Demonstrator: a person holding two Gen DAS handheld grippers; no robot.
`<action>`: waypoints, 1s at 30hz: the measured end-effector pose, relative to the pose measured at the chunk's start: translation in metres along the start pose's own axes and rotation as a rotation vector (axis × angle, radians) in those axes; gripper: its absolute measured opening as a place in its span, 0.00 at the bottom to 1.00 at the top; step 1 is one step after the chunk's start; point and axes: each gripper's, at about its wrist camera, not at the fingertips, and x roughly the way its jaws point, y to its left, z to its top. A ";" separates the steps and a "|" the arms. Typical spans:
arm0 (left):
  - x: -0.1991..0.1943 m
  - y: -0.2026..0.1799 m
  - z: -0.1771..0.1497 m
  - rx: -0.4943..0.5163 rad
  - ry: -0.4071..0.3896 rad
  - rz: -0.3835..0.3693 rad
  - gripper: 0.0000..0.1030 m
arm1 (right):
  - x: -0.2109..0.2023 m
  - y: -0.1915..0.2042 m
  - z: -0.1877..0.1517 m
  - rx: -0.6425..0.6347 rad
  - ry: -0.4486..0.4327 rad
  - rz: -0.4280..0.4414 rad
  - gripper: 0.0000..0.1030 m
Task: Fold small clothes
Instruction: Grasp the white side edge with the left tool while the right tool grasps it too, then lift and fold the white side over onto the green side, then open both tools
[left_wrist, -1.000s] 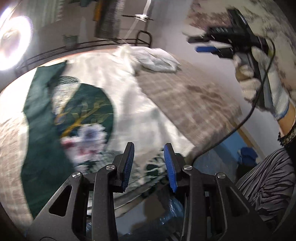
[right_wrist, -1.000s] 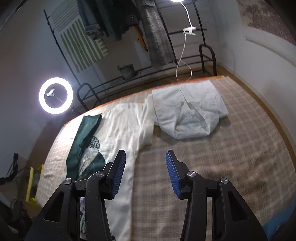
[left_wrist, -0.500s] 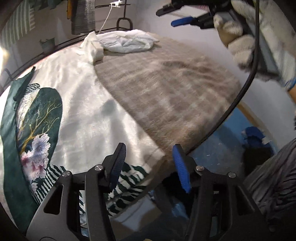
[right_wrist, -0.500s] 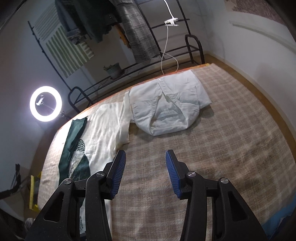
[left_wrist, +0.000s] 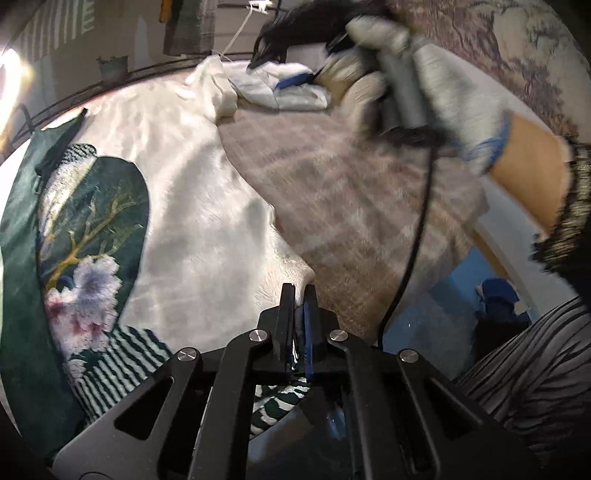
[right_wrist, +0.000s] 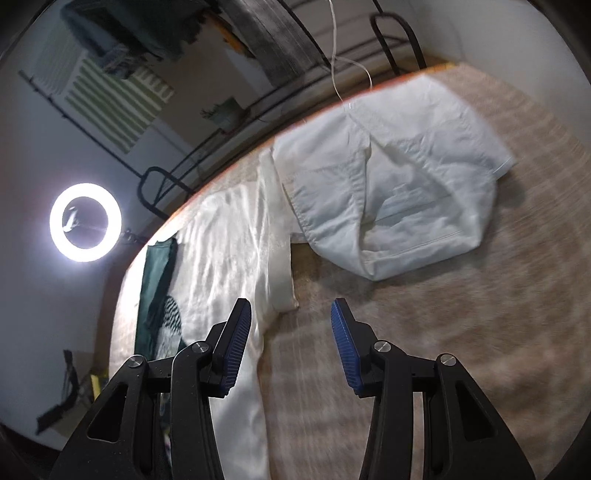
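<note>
The left gripper (left_wrist: 299, 295) was seen with its jaws pressed together on the near corner of the cream garment (left_wrist: 192, 192), at the front edge of the bed (left_wrist: 351, 192). The corner was probably taken there because a free hem is the easiest place to lift the cloth for a fold. The cream garment lay flat along the left part of the bed, and a dark green printed cloth (left_wrist: 92, 229) was spread under its left side.

The right gripper (right_wrist: 290, 343) was held above the checked cover with its fingers wide apart and nothing between them. It was pointed toward the long right edge of the cream garment (right_wrist: 236, 236), so a second hold on that edge was likely intended. In the left view, the gloved right hand (left_wrist: 417, 77) was blurred.

A folded white shirt (right_wrist: 391, 199) was placed at the far end, just beside the cream sleeve (right_wrist: 277, 236). Between it and the near edge, bare cover was left open, which gave room for the fold.
</note>
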 end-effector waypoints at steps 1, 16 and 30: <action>-0.004 0.002 0.001 -0.006 -0.010 -0.001 0.02 | 0.011 0.001 0.001 0.012 0.012 0.000 0.42; -0.018 0.041 -0.004 -0.166 -0.017 -0.064 0.01 | 0.067 0.026 0.010 0.089 0.022 -0.033 0.04; -0.044 0.085 -0.008 -0.294 -0.069 -0.054 0.01 | 0.047 0.075 0.018 -0.085 -0.074 -0.088 0.03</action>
